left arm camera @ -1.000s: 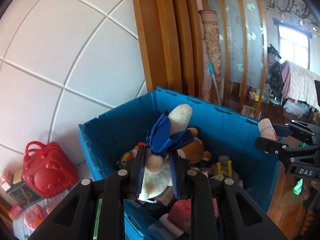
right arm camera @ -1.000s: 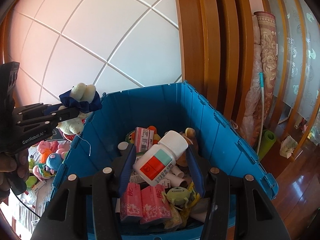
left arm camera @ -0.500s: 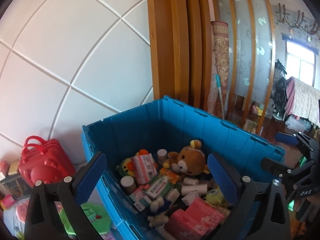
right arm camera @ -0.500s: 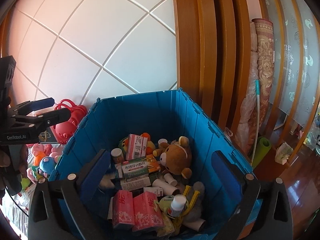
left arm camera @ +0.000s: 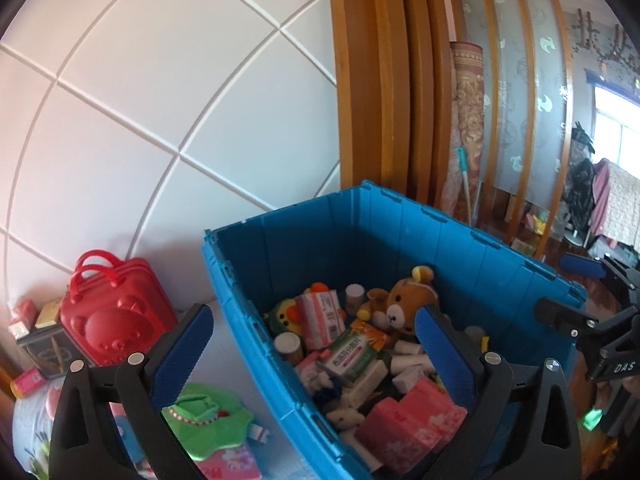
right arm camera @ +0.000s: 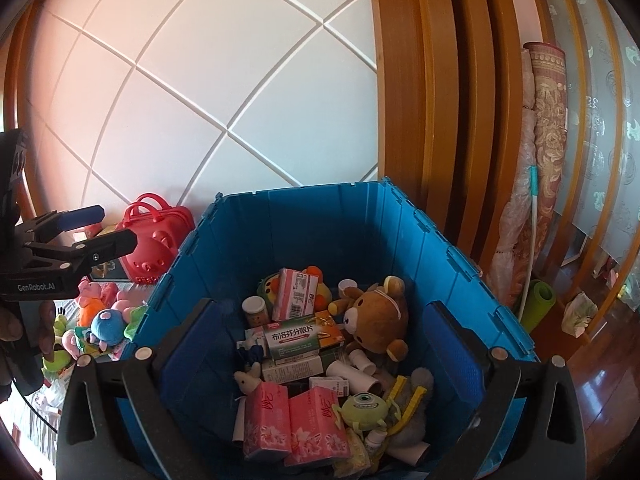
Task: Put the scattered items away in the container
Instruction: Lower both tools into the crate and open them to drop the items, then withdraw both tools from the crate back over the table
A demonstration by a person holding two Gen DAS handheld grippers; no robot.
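Observation:
A blue plastic crate holds several items: a brown teddy bear, medicine boxes, pink tissue packs, a green one-eyed plush, small bottles and a white plush with a blue bow. My left gripper is open and empty above the crate's left wall. My right gripper is open and empty above the crate's near side. Each gripper shows in the other's view: the right one, the left one.
A red bear-faced case stands left of the crate by the white tiled wall. Plush toys, a green toy and small boxes lie on the surface to the left. Wooden posts and a rolled rug stand behind.
Both grippers opened. The white plush with the blue bow left my left gripper and the white bottle left my right gripper; both now lie in the crate. Both grippers have drawn back a little.

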